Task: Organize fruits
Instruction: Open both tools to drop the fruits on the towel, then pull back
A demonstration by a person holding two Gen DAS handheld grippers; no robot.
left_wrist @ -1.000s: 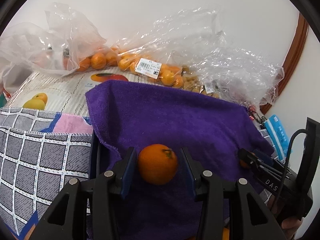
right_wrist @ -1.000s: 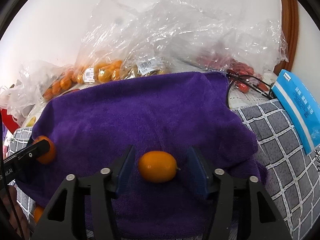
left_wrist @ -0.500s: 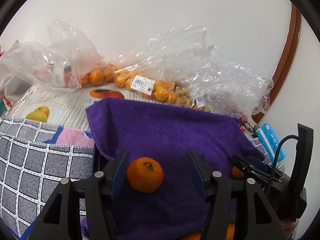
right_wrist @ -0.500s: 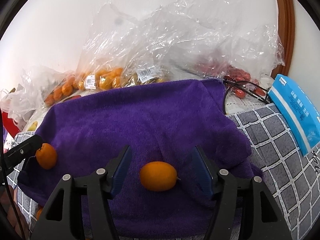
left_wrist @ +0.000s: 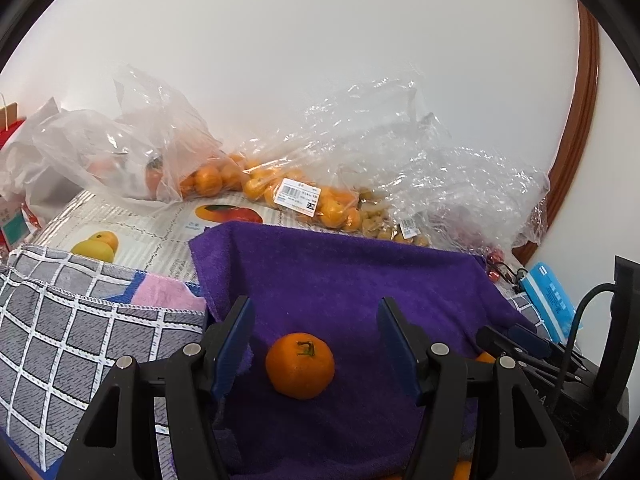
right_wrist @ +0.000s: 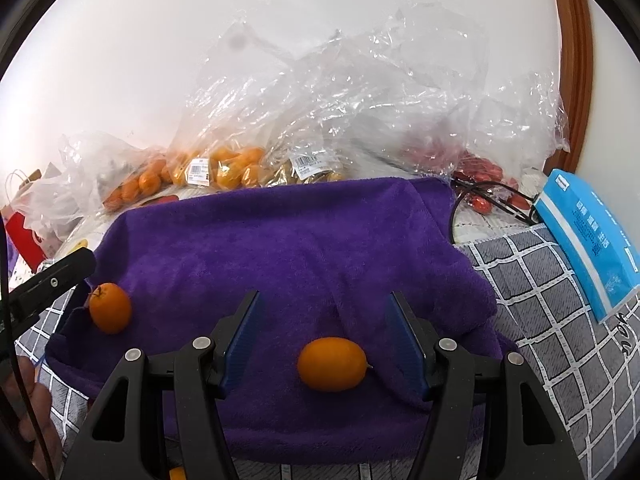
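Left wrist view: a round mandarin (left_wrist: pixel 300 365) with a green stem lies on the purple towel (left_wrist: pixel 340 280), between the parted fingers of the left gripper (left_wrist: pixel 316 338), whose jaws have just been opening and touch nothing. Right wrist view: an oval orange fruit (right_wrist: pixel 331 363) lies likewise free between the spread fingers of the right gripper (right_wrist: pixel 324 334). Far behind, clear plastic bags (right_wrist: pixel 340 112) of fruit (some labelled) stand against a white wall (left_wrist: pixel 320 40); a blue packet (right_wrist: pixel 588 236) lies right, on a grey checked cloth (right_wrist: pixel 552 312).
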